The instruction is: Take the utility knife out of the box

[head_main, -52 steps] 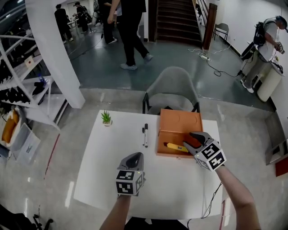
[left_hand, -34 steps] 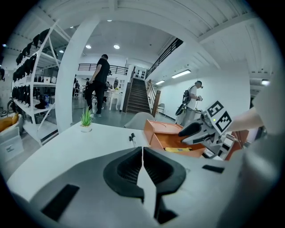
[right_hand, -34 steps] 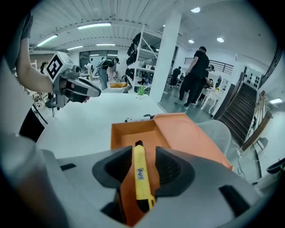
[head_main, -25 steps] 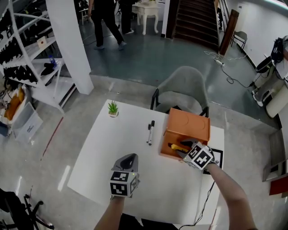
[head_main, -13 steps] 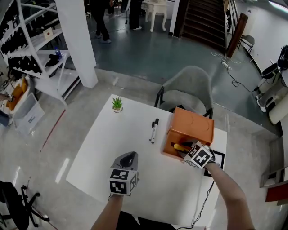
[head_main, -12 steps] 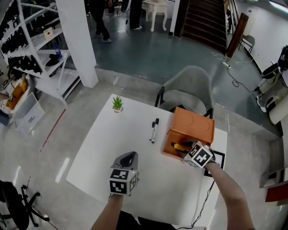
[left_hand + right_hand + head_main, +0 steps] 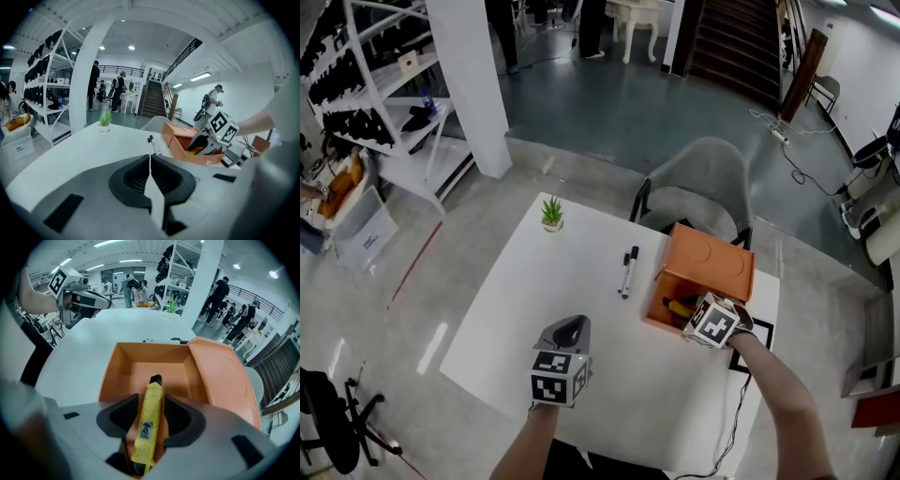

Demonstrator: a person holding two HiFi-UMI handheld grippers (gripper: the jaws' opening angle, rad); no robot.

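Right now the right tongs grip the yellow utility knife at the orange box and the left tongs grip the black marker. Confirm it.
Not the left tongs: the left gripper view shows them shut on nothing; the black marker lies on the table. The right tongs do grip the yellow utility knife at the orange box.

No readable words or numbers anywhere: the sticker on the yellow utility knife is too blurred to make out, and the cubes on the left gripper and right gripper show only square markers.
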